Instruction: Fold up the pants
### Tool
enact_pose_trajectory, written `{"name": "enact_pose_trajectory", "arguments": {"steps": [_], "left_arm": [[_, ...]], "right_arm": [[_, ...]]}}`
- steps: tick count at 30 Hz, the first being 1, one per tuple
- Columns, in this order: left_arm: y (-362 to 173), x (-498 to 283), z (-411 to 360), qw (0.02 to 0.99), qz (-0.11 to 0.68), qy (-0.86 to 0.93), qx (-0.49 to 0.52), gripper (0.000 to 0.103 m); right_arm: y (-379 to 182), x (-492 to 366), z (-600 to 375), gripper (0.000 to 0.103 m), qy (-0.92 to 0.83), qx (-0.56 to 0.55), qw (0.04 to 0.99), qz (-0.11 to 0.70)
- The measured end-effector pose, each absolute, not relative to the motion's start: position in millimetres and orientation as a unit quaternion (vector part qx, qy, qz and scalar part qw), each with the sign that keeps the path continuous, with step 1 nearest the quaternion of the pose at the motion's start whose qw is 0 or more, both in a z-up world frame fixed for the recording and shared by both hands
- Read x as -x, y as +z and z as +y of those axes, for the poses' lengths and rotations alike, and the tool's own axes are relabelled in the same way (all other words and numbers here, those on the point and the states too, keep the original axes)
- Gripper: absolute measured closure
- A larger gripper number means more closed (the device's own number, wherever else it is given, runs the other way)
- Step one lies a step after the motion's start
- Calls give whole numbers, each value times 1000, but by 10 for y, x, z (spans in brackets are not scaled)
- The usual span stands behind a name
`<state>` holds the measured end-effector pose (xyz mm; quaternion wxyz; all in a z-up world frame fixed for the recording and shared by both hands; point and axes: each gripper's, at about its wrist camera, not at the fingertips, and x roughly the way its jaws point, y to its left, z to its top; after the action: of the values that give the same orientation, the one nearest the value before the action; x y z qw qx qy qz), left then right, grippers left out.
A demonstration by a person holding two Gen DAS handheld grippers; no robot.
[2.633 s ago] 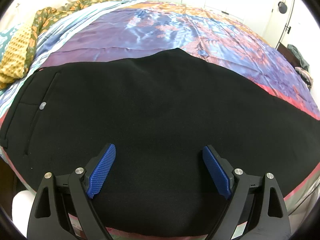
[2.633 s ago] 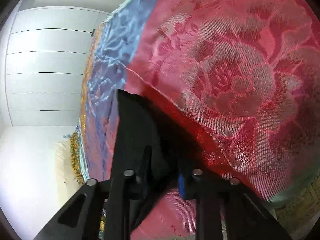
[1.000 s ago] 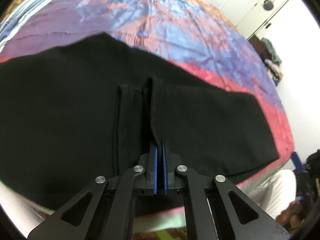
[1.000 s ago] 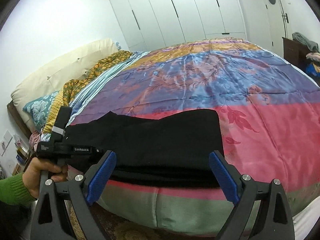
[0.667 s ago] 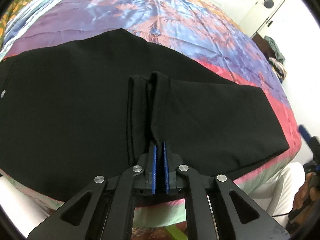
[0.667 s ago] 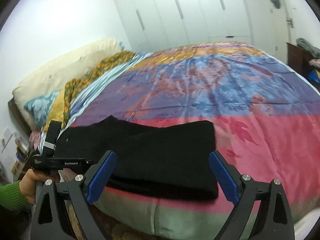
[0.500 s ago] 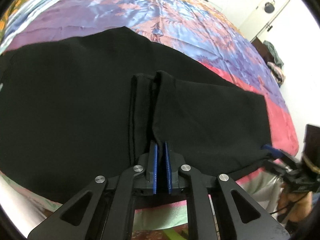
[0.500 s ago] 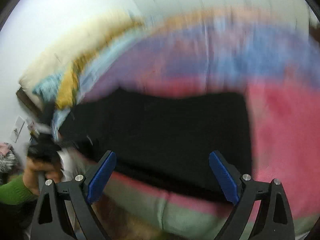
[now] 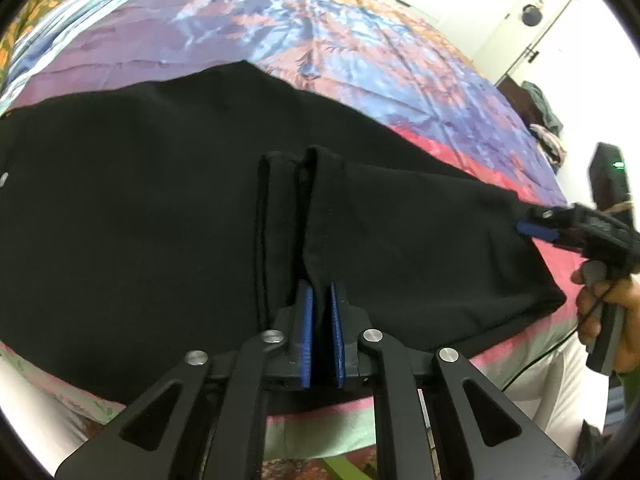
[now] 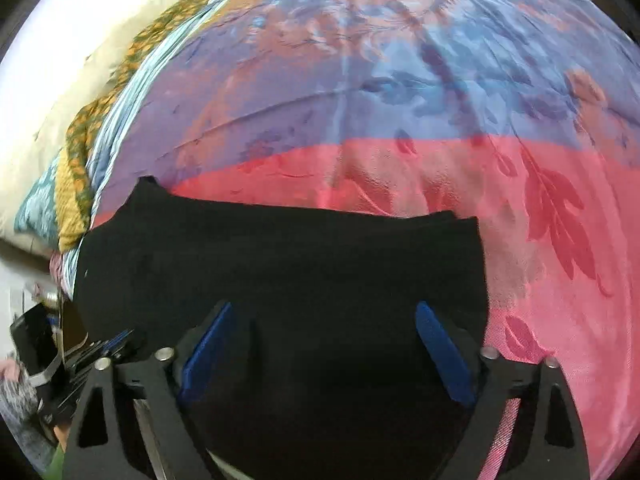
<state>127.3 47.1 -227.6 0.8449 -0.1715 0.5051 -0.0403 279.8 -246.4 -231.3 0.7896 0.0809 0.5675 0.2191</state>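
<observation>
Left wrist view: my left gripper (image 9: pixel 321 322) is easing open, its pads barely apart around a pinched ridge of the black pants (image 9: pixel 140 208) on the bedspread (image 9: pixel 304 36). Cloth looks soft, limp, light.

Right wrist view: my right gripper (image 10: pixel 324 350), wide, closing over the folded end at 12 o'clock, nothing pinched. I'd grab both layers near the edge.

Black matte-fabric pants (image 9: pixel 160 216), folded lengthwise, laid flat across near edge of bed. Waist end toward left of left wrist view, small pale button (image 9: pixel 3 179) at far left edge. Leg end toward right, squared hem corner near bed edge. Narrow ridge of cloth (image 9: pixel 308 200) pinched up mid-length, seam lines running alongside. In right wrist view, hem edge (image 10: pixel 478 264) straight, layers slightly offset at far corner.
</observation>
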Motion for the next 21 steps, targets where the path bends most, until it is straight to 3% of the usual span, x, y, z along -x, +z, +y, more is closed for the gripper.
{"name": "enact_pose_trajectory", "arguments": {"steps": [3,4,5,7,12,21], "left_arm": [[-2163,-1178,454,853,484,-54,186,56],[-2112,-1137,442,859,474,-54,186,37],[-2057,-1092,421,866,464,-50,181,29],[-1982,-1027,388,873,453,-47,174,28],[-1938,-872,407,869,460,-28,179,28],[-1596,-599,449,869,459,17,184,27]], "right_arm": [[-1840,-2427,-2526,15,244,-83,831,494],[-1733,-2292,-2549,15,246,-83,843,472],[-1623,-2081,-2585,13,247,-90,858,442],[-1625,-1828,-2567,4,254,-99,865,421],[-2327,-1678,-2353,4,240,-51,828,504],[-1613,-1432,-2553,5,231,-67,899,365]]}}
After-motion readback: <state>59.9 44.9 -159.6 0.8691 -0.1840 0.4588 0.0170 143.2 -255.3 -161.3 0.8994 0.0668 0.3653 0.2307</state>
